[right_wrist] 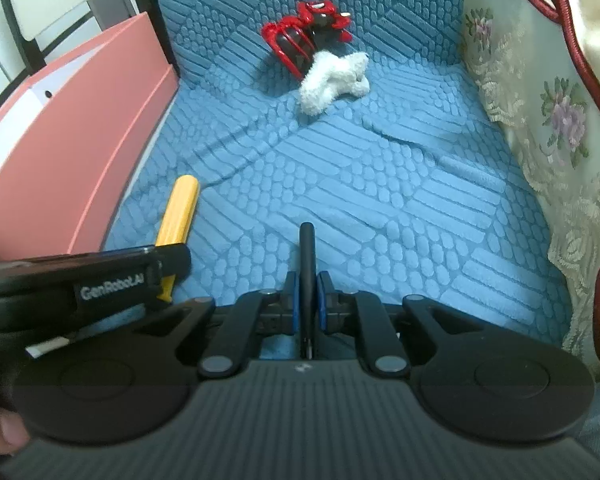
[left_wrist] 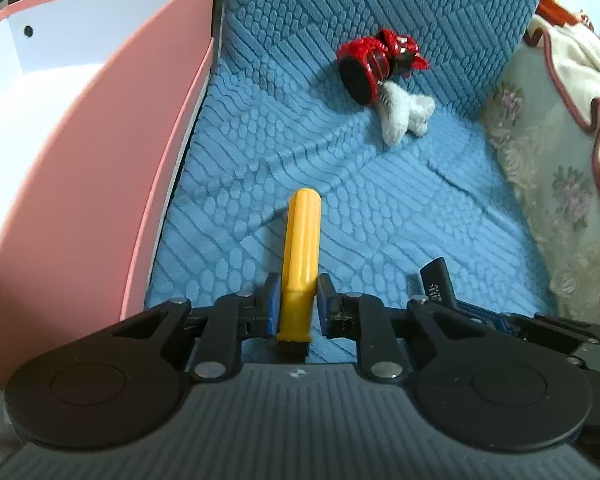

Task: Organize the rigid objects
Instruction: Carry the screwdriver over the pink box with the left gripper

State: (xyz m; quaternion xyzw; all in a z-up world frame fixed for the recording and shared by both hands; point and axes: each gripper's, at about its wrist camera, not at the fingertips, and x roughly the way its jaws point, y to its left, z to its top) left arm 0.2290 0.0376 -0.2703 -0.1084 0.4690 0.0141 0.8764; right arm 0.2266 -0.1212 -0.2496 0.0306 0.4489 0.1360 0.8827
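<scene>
The yellow handle (left_wrist: 301, 264), smooth, rounded at its far end, with a dark part at its near end, sits clamped in the left tool (left_wrist: 299, 304) above the blue sofa seat (left_wrist: 380, 208), just right of the pink box (left_wrist: 80, 184). The right tool (right_wrist: 307, 300) grips a thin black object (right_wrist: 307, 272), possibly a flat bar. The step looks like carrying; next, each piece needs swinging left over the box wall before release.
</scene>
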